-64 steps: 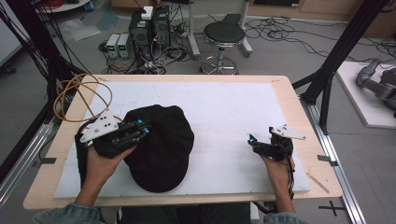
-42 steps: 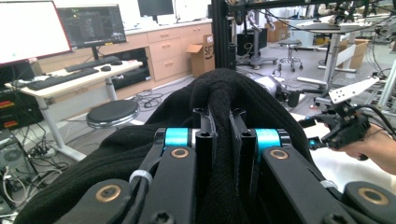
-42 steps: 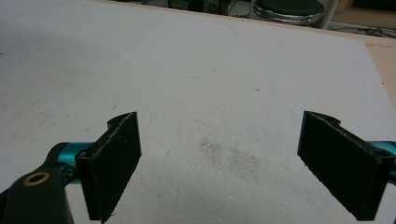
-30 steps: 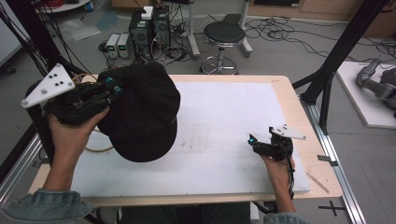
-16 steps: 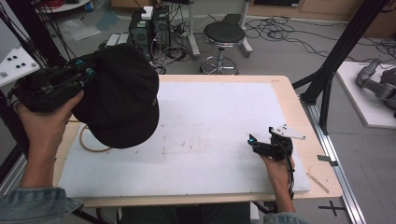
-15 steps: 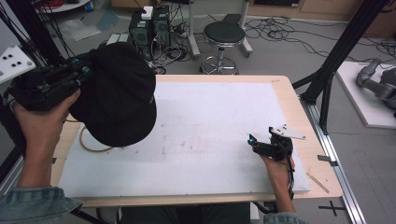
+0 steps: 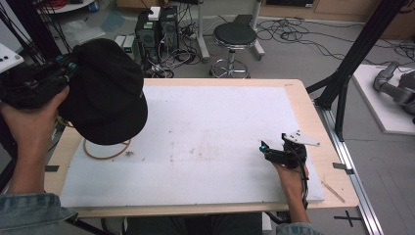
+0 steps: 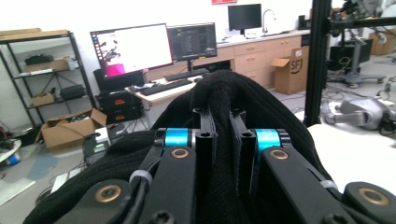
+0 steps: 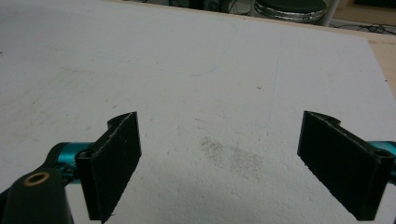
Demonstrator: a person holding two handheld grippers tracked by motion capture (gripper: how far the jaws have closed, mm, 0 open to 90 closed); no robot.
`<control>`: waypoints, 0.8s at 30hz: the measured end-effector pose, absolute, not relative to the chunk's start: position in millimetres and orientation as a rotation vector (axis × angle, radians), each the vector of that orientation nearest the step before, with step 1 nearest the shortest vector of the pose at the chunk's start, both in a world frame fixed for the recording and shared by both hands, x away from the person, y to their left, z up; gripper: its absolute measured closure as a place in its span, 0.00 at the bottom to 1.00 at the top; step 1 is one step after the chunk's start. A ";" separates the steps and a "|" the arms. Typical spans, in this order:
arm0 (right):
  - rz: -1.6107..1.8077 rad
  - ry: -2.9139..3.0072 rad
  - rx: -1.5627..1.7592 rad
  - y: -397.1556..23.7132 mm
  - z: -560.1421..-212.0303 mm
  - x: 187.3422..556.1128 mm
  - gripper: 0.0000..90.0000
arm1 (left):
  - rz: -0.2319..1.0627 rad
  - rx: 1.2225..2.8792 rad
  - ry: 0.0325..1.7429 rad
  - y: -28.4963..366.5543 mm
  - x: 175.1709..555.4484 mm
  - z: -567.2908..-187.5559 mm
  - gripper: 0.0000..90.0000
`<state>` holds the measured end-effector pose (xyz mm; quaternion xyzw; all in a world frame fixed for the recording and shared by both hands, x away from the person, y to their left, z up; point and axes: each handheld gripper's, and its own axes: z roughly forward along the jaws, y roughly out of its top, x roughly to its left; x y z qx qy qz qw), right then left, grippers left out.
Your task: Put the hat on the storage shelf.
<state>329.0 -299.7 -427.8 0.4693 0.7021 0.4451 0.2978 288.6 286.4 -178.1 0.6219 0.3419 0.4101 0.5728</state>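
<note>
Black cap (image 7: 105,93) picked up — left tongs (image 7: 68,66) clamped tight on fold of its fabric, cap hanging in air off counter's (image 7: 298,98) left edge, clear of white mat (image 7: 215,132). Left to do, by my judgement: carry and set down or hand over. Right tongs (image 7: 266,149) wide apart, holding nothing, resting low on mat near right edge. Tan cable loop (image 7: 105,152) lies below cap. Mat between both tongs bare — plenty of room.

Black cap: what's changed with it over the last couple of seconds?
The left gripper, shut on the black cap, has lifted it off the white mat and carried it up and left, baring a cable loop. The right gripper stayed open, resting on the mat.
</note>
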 end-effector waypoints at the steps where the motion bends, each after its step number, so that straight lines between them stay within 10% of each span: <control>1: 1.181 1.869 1.247 -299.9 -427.7 329.0 0.15 | 0.968 1.452 0.814 289.7 290.0 -178.9 0.92; 24: 1.187 1.876 1.253 -299.2 -428.3 329.3 0.15 | 0.995 1.436 0.977 316.9 313.1 -206.3 0.92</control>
